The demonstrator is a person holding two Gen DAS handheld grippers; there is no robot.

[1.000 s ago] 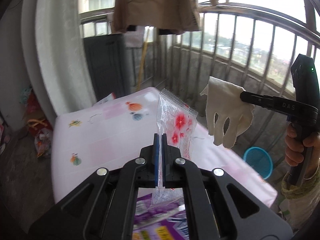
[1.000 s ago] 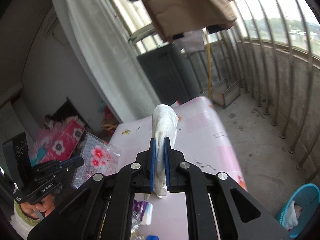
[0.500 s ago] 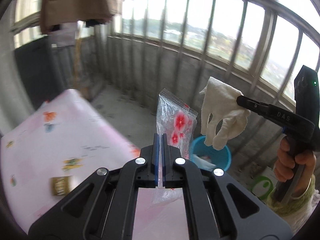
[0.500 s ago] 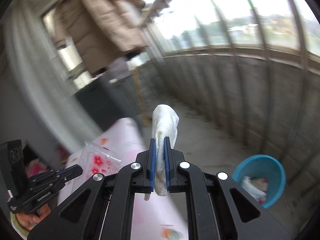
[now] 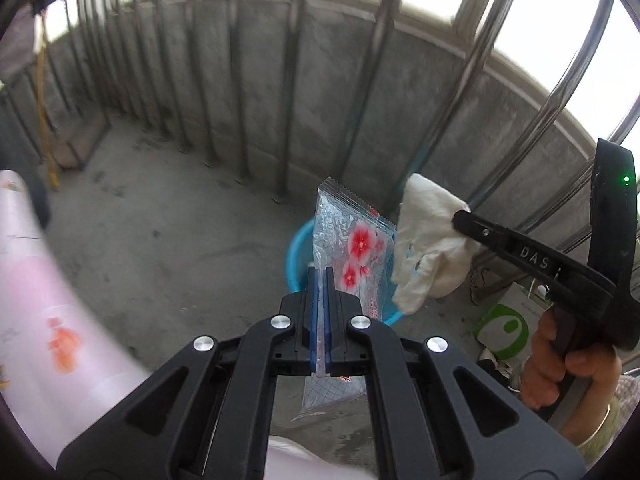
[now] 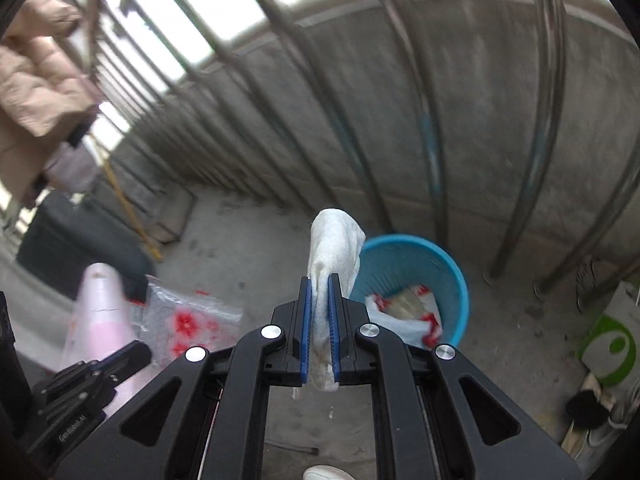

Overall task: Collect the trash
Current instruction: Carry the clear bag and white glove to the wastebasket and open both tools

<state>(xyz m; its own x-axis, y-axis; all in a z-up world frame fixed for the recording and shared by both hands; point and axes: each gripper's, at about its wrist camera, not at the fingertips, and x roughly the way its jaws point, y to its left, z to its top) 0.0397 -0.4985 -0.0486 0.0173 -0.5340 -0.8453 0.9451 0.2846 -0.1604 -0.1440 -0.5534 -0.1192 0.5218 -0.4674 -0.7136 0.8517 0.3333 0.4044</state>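
1. Bare grey concrete floor [image 5: 168,240] of a balcony, closed off by a low concrete wall topped with upright metal railing bars [image 5: 240,80]; we count more than ten bars in the left wrist view.
2. One round blue plastic waste basket [image 6: 416,276], standing upright on the floor near the wall. Contents: one crumpled white plastic bag with red print [image 6: 404,312] and some paler scrap under it that we cannot identify.
3. One clear plastic wrapper printed with red flowers [image 5: 352,252], clamped upright between the blue pads of our left gripper [image 5: 319,316], whose jaws are pressed fully together on it. It hangs in the air in front of the basket.
4. One white cloth glove [image 6: 332,256], pinched between the blue pads of our right gripper [image 6: 320,332], jaws nearly closed on the fabric. It is held aloft just beside the wrapper, in line with the basket's rim.
5. One bare hand [image 5: 560,368] on the right gripper's handle, a bangle at the wrist.
6. One pink table covering with small orange motifs [image 5: 60,320], at the left edge.
7. One white carton with a green ring mark [image 6: 608,344], on the floor to the right of the basket.
8. One beige padded coat [image 6: 36,88], hanging at upper left.
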